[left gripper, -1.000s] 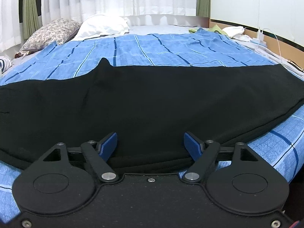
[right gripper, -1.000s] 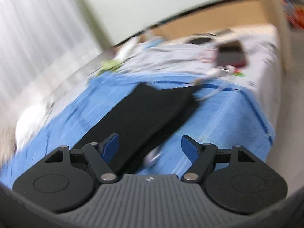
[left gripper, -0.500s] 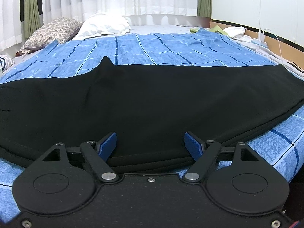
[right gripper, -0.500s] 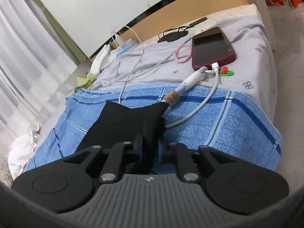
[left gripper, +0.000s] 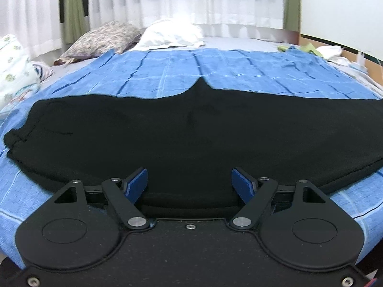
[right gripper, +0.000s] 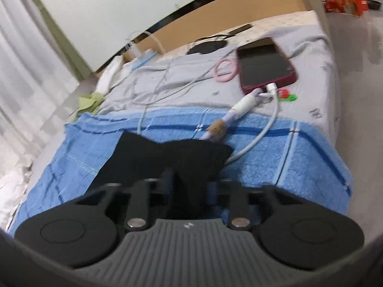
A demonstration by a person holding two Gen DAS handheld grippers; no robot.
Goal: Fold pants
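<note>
The bed (left gripper: 239, 71) carries a blue checked blanket (left gripper: 167, 76), and the black pants (left gripper: 191, 138) lie across it, long axis running side to side in the left wrist view, already doubled leg on leg. The right gripper (right gripper: 189, 186) sits at one end of the pants (right gripper: 167, 157); its jaws have just been closing and now pinch the fabric there. The left gripper (left gripper: 189, 184) hangs over the near edge at mid-length, jaws wide apart, holding nothing. The held end likely travels along that axis.
</note>
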